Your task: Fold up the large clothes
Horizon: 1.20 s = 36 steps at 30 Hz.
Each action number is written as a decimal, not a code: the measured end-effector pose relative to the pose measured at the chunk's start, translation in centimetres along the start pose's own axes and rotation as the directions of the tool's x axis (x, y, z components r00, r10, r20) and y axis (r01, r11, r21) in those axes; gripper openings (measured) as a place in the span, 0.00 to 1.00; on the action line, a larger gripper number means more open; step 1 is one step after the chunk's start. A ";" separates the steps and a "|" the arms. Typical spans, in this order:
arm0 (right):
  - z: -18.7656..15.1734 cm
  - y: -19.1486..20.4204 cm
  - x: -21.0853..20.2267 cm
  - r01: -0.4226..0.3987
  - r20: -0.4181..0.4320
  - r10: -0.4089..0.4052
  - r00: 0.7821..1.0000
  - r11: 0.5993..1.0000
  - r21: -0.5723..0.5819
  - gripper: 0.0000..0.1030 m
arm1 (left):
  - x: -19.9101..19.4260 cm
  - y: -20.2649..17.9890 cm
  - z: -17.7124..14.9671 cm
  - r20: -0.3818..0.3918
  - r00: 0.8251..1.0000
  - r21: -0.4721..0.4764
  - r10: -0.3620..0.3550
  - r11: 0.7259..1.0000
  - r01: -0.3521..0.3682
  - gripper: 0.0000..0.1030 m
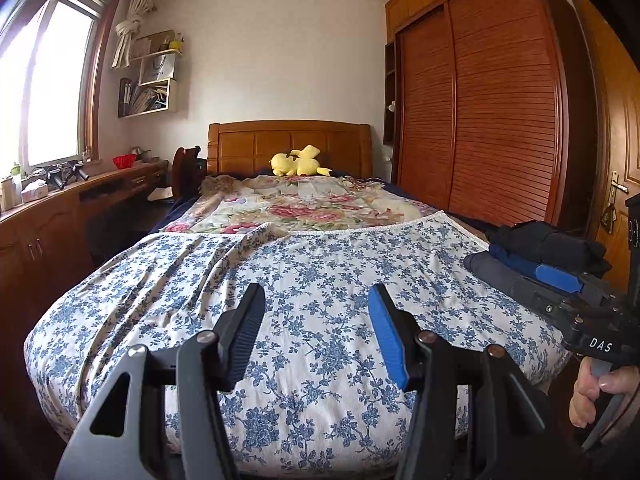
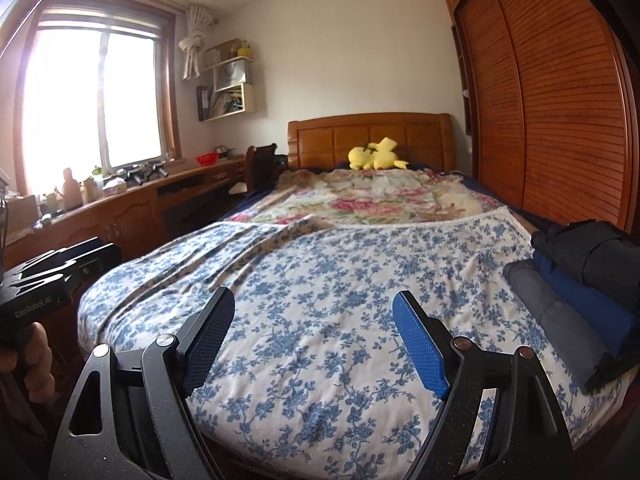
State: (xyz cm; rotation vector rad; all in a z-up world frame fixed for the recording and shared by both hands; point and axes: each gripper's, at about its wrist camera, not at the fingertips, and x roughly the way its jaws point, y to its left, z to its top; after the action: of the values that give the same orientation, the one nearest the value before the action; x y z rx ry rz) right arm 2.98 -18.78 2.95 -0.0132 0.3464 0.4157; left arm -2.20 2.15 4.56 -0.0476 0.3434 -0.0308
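A white cloth with blue flowers and a lace far edge lies spread over the near end of the bed, creased and folded over along its left side. A stack of folded dark clothes in black, navy and grey sits on its right edge. My left gripper hovers above the cloth, open, with nothing between its fingers. To its right, my right gripper is open wider over the same cloth and also holds nothing. Each wrist view shows the other gripper at its side edge, held by a hand.
A pink-flowered quilt covers the far half of the bed, with a yellow plush toy at the wooden headboard. A slatted wooden wardrobe runs along the right. A long wooden desk under the window and a dark chair stand left.
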 end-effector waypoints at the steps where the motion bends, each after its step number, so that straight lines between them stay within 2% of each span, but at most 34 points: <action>1: 0.0 -0.1 0.0 0.001 0.000 -0.001 1.000 1.000 0.000 0.81 | 0.0 0.0 0.0 0.000 1.000 0.000 0.000 1.000 0.000 0.51; 36: -0.2 -0.6 0.2 0.025 0.006 -0.025 1.000 1.000 0.009 0.81 | 0.2 -0.2 -0.6 -0.002 1.000 0.009 0.021 1.000 -0.021 0.51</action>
State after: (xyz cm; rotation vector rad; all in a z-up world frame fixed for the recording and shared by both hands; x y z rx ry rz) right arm 3.26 -19.27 2.67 -0.0071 0.3423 0.3890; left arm -2.21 1.89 3.94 -0.0354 0.3458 -0.0111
